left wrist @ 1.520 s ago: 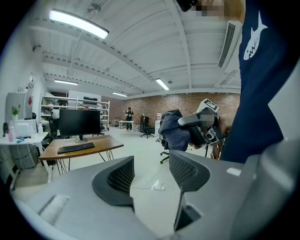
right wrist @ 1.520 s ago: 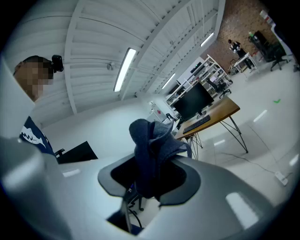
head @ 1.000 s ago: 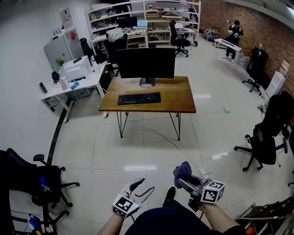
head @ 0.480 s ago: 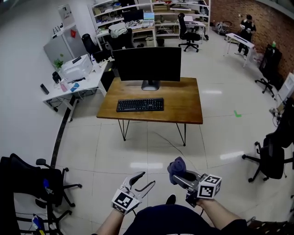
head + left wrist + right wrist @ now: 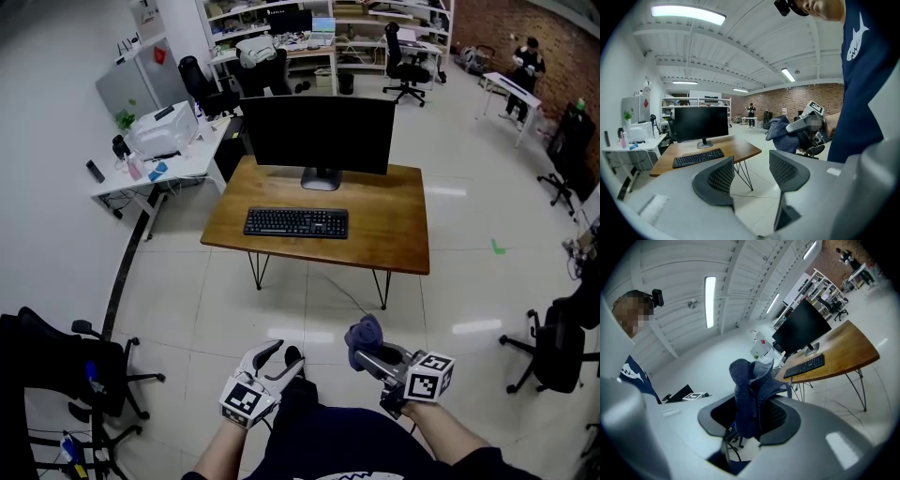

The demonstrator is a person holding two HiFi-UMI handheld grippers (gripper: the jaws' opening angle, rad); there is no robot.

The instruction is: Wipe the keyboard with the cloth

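- Your right gripper [image 5: 752,419] is closed tight on the soft, dark blue fabric cloth [image 5: 749,380]. The jaws are nearly together, with the cloth bunched between them and a loose wad standing out past the tips.
- Your left gripper [image 5: 750,171] holds nothing. Its jaws stand moderately apart with only floor showing between them, and it sits low, near your body, to the left of the right one.
- The flat black keyboard [image 5: 295,222] lies far from you on the brown wooden table [image 5: 398,230]. It is just in front of the black monitor [image 5: 319,136], towards the table's left half. Open floor lies between it and both grippers.
- The cloth looks light and limp, so it will likely fold and drag rather than push. The grip sits deep in the bunch, which should keep it from slipping out. Wipe with the free wad, not with the jaw tips.
- The keyboard is probably light and rigid, and it may slide on the smooth wood when you press across it. Its keys will give under pressure.
- If it needs steadying, rest the empty left gripper on the frame at the left short edge rather than on the keys.
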